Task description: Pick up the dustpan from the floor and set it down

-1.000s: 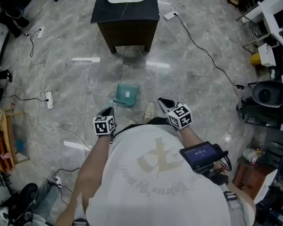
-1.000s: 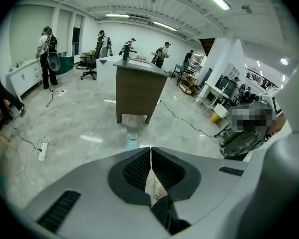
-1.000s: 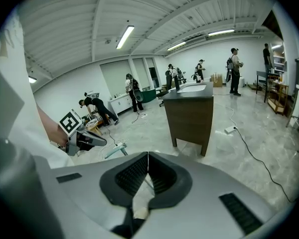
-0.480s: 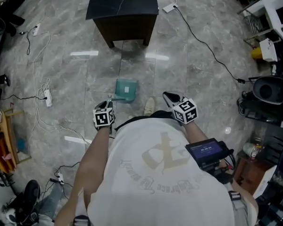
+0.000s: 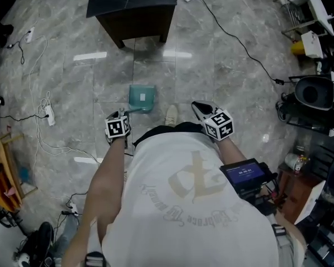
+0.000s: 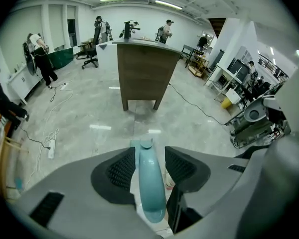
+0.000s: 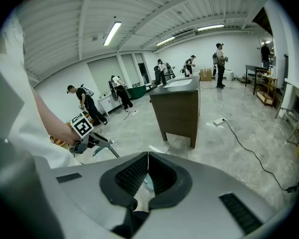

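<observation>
Dustpan: we see the dustpan on the floor, centre of the head view, just above the left tool.
Left tool: jaws opening, the handle between them, pads clear of it on both sides.
Right tool: the right tool is closed and empty, lying to the right.
Axis: we judge that the handle lies along the left tool's line, pan at the far end; the left hand is nearer.

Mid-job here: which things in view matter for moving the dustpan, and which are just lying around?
For the job: teal dustpan on the floor; left gripper, jaws opening with the dustpan's handle between them; right gripper, shut and empty.
Lying about: dark cabinet; white power strip; black cable.
</observation>
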Demonstrator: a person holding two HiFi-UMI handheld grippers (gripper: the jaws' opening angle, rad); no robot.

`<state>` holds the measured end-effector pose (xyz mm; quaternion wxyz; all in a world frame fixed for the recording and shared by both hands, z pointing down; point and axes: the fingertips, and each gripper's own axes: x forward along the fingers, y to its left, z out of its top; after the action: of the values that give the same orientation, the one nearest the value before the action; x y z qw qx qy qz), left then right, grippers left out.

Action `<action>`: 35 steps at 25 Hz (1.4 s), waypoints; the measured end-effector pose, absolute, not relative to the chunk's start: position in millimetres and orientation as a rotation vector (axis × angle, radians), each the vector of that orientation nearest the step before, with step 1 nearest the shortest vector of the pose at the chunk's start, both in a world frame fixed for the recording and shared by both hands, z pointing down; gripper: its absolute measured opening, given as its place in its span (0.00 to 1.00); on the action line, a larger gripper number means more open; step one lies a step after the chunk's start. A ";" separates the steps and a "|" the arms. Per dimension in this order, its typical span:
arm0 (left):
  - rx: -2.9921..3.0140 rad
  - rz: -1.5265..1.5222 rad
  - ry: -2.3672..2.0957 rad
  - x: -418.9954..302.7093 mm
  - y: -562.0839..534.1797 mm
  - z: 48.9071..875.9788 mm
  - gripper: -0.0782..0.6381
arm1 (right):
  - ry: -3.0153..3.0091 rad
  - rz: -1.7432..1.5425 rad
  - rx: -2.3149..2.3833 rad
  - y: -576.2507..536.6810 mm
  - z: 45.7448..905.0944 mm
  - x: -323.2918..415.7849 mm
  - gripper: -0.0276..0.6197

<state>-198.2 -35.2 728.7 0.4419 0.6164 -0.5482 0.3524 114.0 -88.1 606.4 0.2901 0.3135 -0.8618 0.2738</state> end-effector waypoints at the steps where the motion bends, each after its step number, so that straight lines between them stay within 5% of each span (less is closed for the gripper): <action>1: 1.527 0.887 -1.353 -198.4 -35.3 732.3 0.36 | -2.293 0.733 0.841 -86.4 607.2 116.0 0.07; 35: 1.431 0.993 -1.370 -186.8 -26.0 756.8 0.25 | -2.262 0.734 0.813 -104.0 616.9 157.2 0.07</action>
<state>-186.8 -26.0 756.8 0.4462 0.5778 -0.5533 0.4011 157.2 -104.0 616.9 0.3091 0.3078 -0.8558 0.2779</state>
